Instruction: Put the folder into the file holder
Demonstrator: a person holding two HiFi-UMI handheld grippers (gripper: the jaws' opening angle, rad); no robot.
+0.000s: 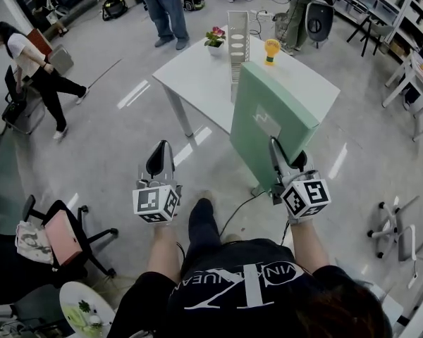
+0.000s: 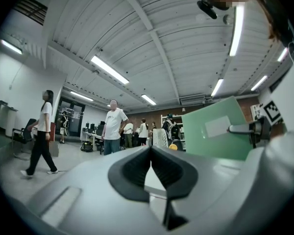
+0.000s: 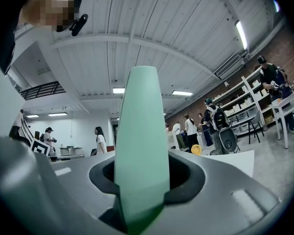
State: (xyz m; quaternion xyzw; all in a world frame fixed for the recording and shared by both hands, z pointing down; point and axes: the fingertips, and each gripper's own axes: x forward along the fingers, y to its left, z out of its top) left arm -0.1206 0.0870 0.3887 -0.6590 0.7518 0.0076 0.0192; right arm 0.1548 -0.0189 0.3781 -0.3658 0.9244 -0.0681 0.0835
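A mint-green folder (image 1: 275,111) with a white label stands upright on edge in front of me. My right gripper (image 1: 274,146) is shut on its near lower edge, and in the right gripper view the folder (image 3: 139,146) fills the gap between the jaws. Beyond it, a white mesh file holder (image 1: 237,41) stands upright on the white table (image 1: 194,76). My left gripper (image 1: 159,150) hangs left of the folder, apart from it. Its jaws (image 2: 150,153) meet at the tips with nothing between them. The folder (image 2: 218,129) and the file holder (image 2: 159,137) also show in the left gripper view.
On the table a small flower pot (image 1: 214,39) stands left of the holder and a yellow object (image 1: 271,50) to its right. Beyond the table stands a person (image 1: 163,9); another person (image 1: 32,72) walks at the left. Office chairs (image 1: 63,234) flank me, and a cable (image 1: 240,210) runs across the floor.
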